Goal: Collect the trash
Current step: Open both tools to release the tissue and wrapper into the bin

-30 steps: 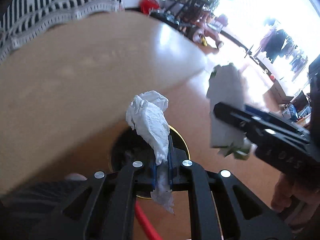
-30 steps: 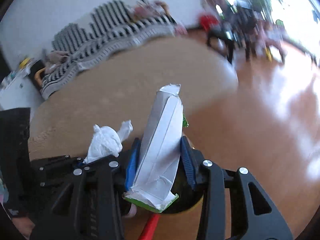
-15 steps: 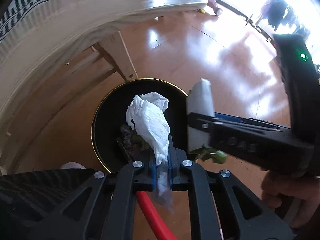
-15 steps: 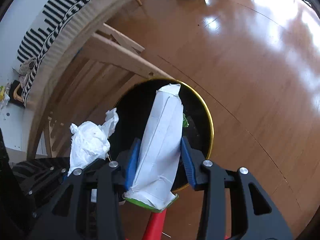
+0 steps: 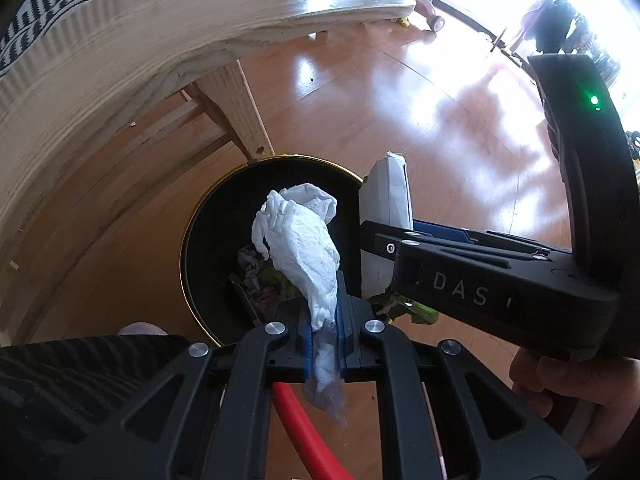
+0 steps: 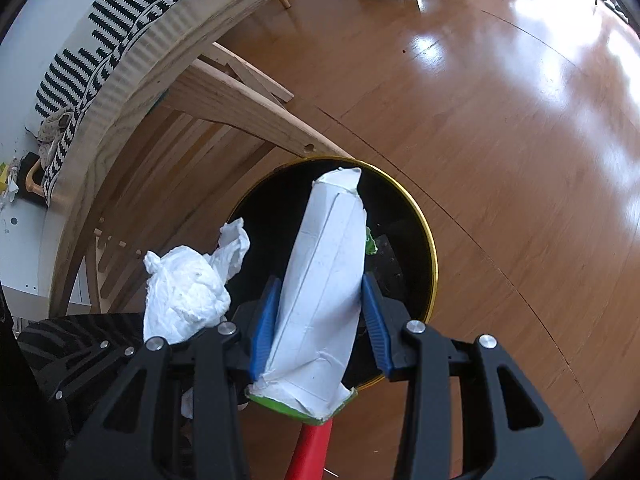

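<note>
My left gripper [image 5: 323,316] is shut on a crumpled white tissue [image 5: 302,244] and holds it above a round black bin with a gold rim [image 5: 208,208]. The bin holds some wrappers and green scraps. My right gripper [image 6: 320,320] is shut on a flattened white carton [image 6: 324,280] with a green underside, held over the same bin [image 6: 430,264]. In the left wrist view the right gripper [image 5: 384,236] and the carton [image 5: 386,200] sit just right of the tissue. The tissue also shows in the right wrist view [image 6: 188,292].
The bin stands on a shiny wooden floor [image 6: 500,120] beside a light wooden table leg [image 5: 236,108]. The tabletop [image 5: 160,32] overhangs at upper left. A striped sofa [image 6: 100,28] lies beyond it. A red handle [image 5: 304,440] runs below the grippers.
Both grippers have tilted down from above the tabletop until they look into the bin on the floor. Each still holds its piece of trash. In the last half second little has moved.
</note>
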A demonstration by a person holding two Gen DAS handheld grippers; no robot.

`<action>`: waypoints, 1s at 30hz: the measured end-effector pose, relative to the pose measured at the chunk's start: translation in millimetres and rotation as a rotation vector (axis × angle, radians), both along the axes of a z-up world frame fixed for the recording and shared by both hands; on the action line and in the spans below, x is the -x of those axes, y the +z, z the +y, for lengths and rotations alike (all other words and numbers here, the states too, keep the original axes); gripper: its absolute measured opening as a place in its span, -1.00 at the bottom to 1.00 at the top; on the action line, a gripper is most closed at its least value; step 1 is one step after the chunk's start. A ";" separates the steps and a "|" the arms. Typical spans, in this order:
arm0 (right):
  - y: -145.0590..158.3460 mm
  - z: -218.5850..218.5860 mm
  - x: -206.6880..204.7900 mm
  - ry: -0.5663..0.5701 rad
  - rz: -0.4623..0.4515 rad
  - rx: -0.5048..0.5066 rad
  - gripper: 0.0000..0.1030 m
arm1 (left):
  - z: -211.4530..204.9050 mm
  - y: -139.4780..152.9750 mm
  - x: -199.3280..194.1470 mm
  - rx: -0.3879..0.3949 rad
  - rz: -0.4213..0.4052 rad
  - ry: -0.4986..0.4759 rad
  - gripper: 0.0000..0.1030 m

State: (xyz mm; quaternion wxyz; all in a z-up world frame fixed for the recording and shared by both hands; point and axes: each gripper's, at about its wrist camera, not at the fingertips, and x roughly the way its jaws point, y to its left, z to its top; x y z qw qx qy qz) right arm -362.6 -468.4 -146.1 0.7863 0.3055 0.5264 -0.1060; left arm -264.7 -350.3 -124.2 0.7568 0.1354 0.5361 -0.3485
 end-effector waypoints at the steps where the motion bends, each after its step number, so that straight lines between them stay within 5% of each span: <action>1: 0.5 0.9 -0.7 0.003 -0.001 0.000 -0.20 | -0.7 0.8 0.2 -0.001 -0.001 -0.001 -0.86; 30: -6.2 3.5 -9.9 0.024 0.016 -0.003 -0.19 | -6.9 -2.1 5.8 -0.016 -0.010 -0.030 -0.86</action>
